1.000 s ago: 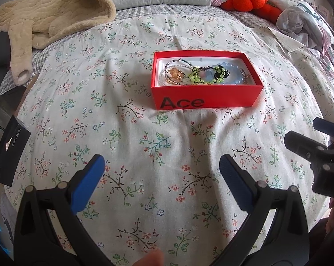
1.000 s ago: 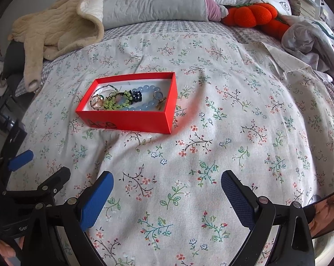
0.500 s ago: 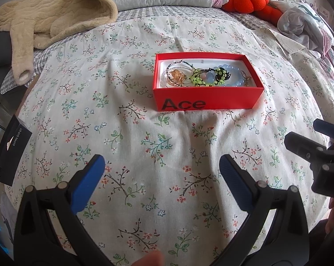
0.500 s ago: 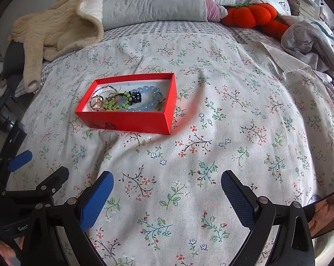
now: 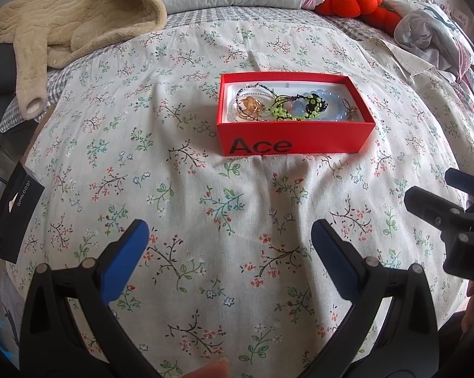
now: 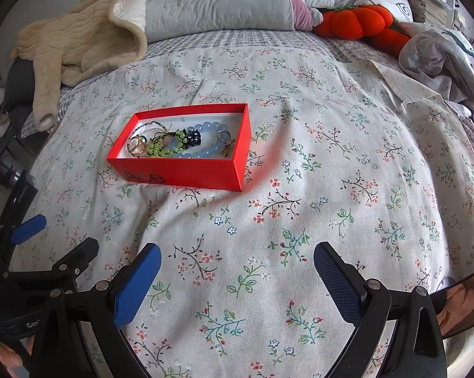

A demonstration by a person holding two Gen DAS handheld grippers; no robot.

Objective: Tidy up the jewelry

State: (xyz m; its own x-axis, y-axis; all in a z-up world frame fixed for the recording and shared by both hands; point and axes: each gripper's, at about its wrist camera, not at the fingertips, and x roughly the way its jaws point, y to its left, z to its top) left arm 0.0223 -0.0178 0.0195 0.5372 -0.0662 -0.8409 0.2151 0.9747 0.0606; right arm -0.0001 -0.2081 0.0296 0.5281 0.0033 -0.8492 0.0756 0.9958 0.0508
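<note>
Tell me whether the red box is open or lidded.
Open. The red box has no lid on it; beads and rings lie exposed inside.

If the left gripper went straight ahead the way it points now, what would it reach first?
Probably the floral bedspread, then the red box of jewelry slightly right of its line; the left gripper is open and empty. Depth is hard to judge.

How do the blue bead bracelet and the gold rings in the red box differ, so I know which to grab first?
The blue bead bracelet is one long loop of round, pale, translucent beads; the gold rings are small, thin metal hoops bunched together. The bracelet lies toward the right half of the red box, the rings at its left end. The green beaded piece overlaps the bracelet and lies right beside the rings. Both lie flat on the box's white floor, untouched by either gripper.
</note>
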